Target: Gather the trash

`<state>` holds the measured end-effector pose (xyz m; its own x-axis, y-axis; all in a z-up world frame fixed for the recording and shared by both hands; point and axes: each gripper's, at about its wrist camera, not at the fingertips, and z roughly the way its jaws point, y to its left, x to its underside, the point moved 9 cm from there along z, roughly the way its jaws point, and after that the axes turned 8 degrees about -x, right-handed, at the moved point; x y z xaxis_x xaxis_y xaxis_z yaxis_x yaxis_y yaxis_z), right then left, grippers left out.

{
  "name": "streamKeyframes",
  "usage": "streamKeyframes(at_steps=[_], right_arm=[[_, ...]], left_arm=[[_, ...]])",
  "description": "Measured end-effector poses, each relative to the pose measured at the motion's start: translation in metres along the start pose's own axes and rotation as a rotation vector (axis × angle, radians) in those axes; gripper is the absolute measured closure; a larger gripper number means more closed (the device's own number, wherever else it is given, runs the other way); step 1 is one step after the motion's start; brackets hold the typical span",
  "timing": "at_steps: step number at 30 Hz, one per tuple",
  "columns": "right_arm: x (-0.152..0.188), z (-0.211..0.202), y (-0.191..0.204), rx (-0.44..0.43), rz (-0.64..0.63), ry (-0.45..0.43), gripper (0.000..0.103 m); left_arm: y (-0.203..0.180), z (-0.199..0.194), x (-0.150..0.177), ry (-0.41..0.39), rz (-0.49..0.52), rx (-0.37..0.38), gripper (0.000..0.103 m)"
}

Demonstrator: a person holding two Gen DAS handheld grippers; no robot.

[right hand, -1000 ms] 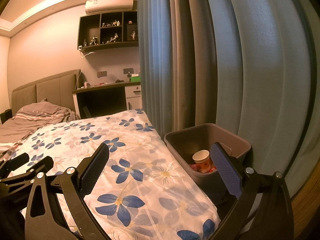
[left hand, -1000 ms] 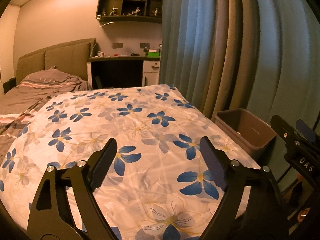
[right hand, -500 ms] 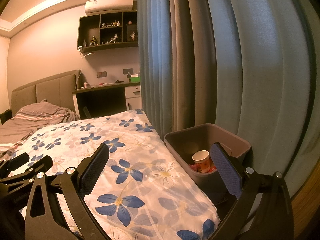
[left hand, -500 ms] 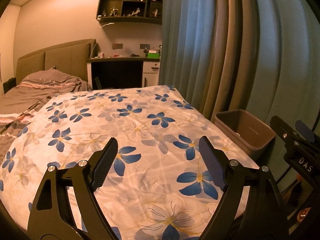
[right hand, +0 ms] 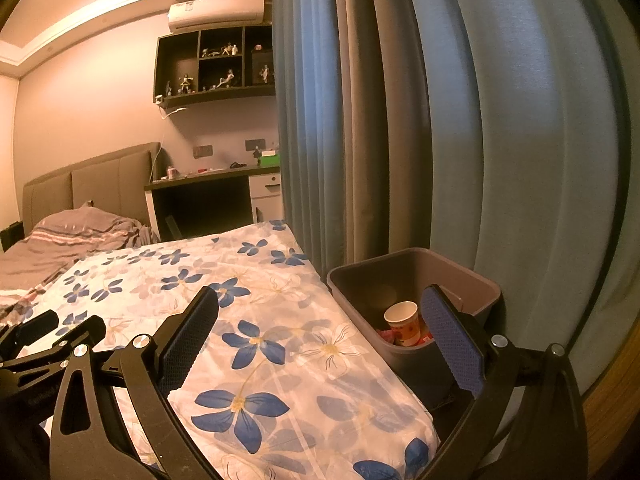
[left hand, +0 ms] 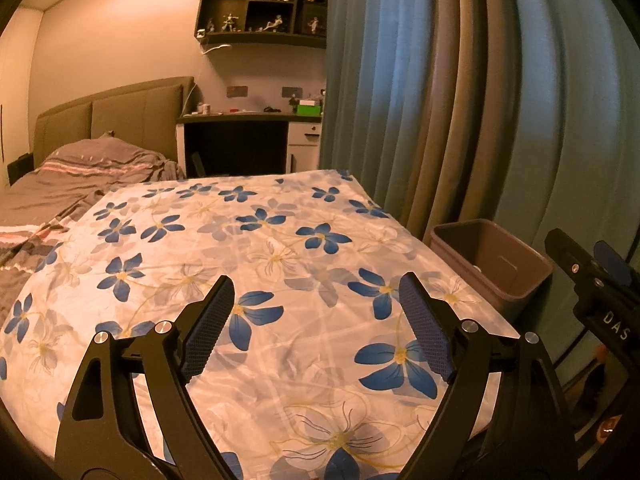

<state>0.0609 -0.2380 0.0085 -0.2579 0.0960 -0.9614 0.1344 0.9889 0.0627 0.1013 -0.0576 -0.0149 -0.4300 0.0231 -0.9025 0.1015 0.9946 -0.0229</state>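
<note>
A grey trash bin point(right hand: 414, 272) stands on the floor between the bed and the curtain; it also shows in the left wrist view point(left hand: 492, 260). Inside it lies a white paper cup point(right hand: 402, 322) with a red and orange print, on some pink scraps. My right gripper point(right hand: 320, 344) is open and empty, held above the bed's corner with its right finger over the bin's near side. My left gripper point(left hand: 316, 324) is open and empty above the flowered quilt point(left hand: 260, 272). No loose trash shows on the quilt.
Blue-grey curtains point(right hand: 460, 120) hang right behind the bin. A grey blanket point(left hand: 80, 172) and headboard lie at the far left. A desk point(left hand: 240, 140) and a wall shelf with figurines point(left hand: 264, 12) stand at the back. The right gripper's body point(left hand: 600, 288) shows at the left view's right edge.
</note>
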Motion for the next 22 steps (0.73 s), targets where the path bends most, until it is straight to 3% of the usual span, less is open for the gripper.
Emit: streamKeyframes(at_steps=[15, 22], right_arm=[[-0.003, 0.0, 0.006, 0.004, 0.014, -0.013, 0.006], [-0.005, 0.001, 0.01, 0.007, 0.024, -0.02, 0.006]], left_arm=[[0.004, -0.006, -0.003, -0.024, -0.007, -0.029, 0.009], [0.006, -0.008, -0.004, -0.037, -0.008, -0.041, 0.009]])
